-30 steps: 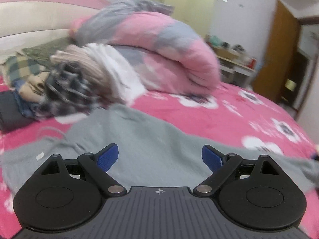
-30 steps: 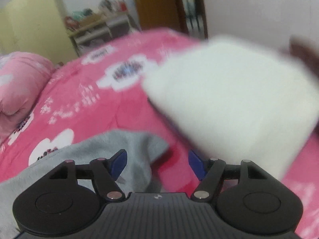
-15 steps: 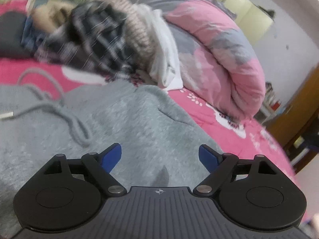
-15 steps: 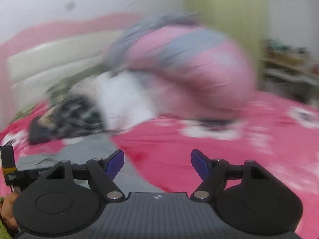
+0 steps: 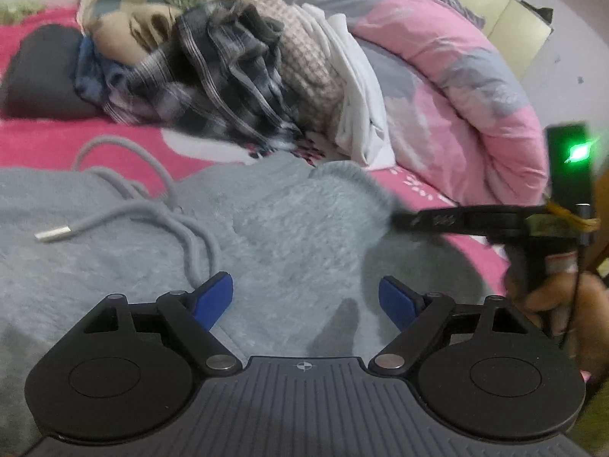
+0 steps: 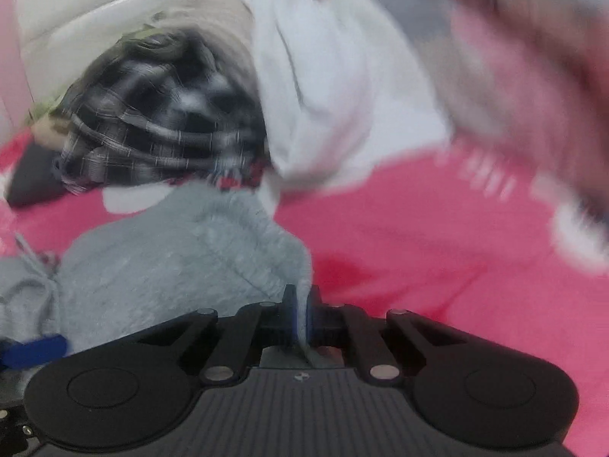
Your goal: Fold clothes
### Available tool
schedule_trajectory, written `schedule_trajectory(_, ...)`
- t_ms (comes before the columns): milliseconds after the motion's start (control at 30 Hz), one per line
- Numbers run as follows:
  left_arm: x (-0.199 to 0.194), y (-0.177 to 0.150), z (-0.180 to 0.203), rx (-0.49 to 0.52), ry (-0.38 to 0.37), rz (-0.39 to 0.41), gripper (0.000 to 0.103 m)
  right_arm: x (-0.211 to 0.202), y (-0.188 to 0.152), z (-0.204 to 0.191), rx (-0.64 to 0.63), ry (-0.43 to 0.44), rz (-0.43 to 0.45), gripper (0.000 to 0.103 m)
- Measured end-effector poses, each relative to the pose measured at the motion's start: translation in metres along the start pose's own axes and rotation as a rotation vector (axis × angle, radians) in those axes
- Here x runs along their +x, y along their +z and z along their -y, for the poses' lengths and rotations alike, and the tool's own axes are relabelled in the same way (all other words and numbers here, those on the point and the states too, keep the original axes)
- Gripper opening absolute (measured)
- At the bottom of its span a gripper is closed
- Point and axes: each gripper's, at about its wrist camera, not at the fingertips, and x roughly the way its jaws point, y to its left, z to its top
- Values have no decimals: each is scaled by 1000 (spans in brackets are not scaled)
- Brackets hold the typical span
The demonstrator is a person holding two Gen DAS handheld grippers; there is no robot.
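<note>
From the left wrist view, the left gripper (image 5: 306, 299) hangs low over the grey fleece garment (image 5: 266, 236), its blue pads wide apart with only fleece beneath them, gripping nothing. A second ago it sat higher and further back, with the whole bed in sight; now the fleece fills the near half of the picture and its drawstring (image 5: 152, 205) loops across the left, metal tip lying on the cloth. New on the right is the right gripper (image 5: 403, 221), reaching in from the side to the garment's far right corner, a hand (image 5: 559, 297) behind it on the handle.

In the right wrist view, blurred by movement, the right gripper (image 6: 299, 314) has just snapped closed, and a fold of the grey garment's (image 6: 182, 262) edge stands pinched between its blue pads. Half a second ago its jaws were open over bare sheet.

The garment lies spread on a pink bedsheet (image 5: 45, 144) with white flowers. Beyond it is a heap of unfolded clothes (image 5: 228, 72), plaid, beige and white, and to the right a rolled pink and grey quilt (image 5: 456, 76). A pale headboard (image 6: 95, 19) stands at the far left.
</note>
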Motion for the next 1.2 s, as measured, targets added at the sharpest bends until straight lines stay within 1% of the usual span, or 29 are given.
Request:
schedule_trajectory(67,1,1,-4,-10,10,2,85,-11,5,-16,-158,-126,85,4)
schedule_trajectory(133,5,0,-5,-9,16,-5,85,-8,7,-25,-261,-208,108,3)
schedule_trajectory(167,7,-1,-4,3,24,-5,85,1,3,-28,-300,-249,104,3)
schedule_trajectory(233,10,-4,1,41,40,-3,86,34,-11,-27,-338,-306,5,4)
schedule_trajectory(267,11,-5,4,56,48,-1,86,50,-19,-26,-345,-318,-19,4)
schedule_trajectory(300,11,-6,6,69,55,0,86,51,-25,-29,-373,-341,21,5)
schedule_trajectory(367,11,-5,5,61,53,0,86,36,-14,-27,-340,-326,18,9)
schedule_trajectory(400,10,-4,3,49,47,-2,86,29,-9,-27,-323,-318,17,21)
schedule_trajectory(433,10,-2,2,37,41,-5,86,21,-3,-24,-292,-311,38,34)
schedule_trajectory(467,9,-1,0,23,35,-7,86,8,4,-21,-259,-308,77,37)
schedule_trajectory(500,9,0,-2,11,31,-9,86,-5,10,-18,-227,-303,116,38)
schedule_trajectory(567,7,0,-2,4,31,-11,86,-28,22,-12,-151,-212,181,38)
schedule_trajectory(600,6,0,-2,5,32,-12,86,-32,27,-14,-125,-122,180,36)
schedule_trajectory(633,5,-1,-1,8,34,-12,86,-36,32,-15,-98,-32,179,34)
schedule_trajectory(667,6,-1,-1,10,35,-13,86,-32,35,-21,-95,55,155,33)
schedule_trajectory(733,6,-1,-1,15,38,-14,86,-8,37,-40,-124,152,72,23)
schedule_trajectory(833,8,-2,-1,21,37,-10,86,54,38,-63,-181,117,-55,20)
schedule_trajectory(867,9,-2,-1,23,36,-9,86,72,40,-63,-169,111,-61,19)
schedule_trajectory(900,9,-2,0,29,38,-5,86,78,46,-61,-137,117,-52,15)
schedule_trajectory(967,8,-3,0,36,41,-3,87,78,61,-48,-15,136,-80,13)
schedule_trajectory(1033,6,-2,-1,26,33,1,87,60,68,-35,48,120,-62,14)
schedule_trajectory(1133,2,0,0,23,-8,-3,88,3,66,-6,62,79,-14,17)
schedule_trajectory(1167,1,0,1,25,-25,-6,88,-23,63,9,71,55,3,18)
schedule_trajectory(1200,0,1,1,27,-42,-10,88,-41,60,22,80,35,10,20)
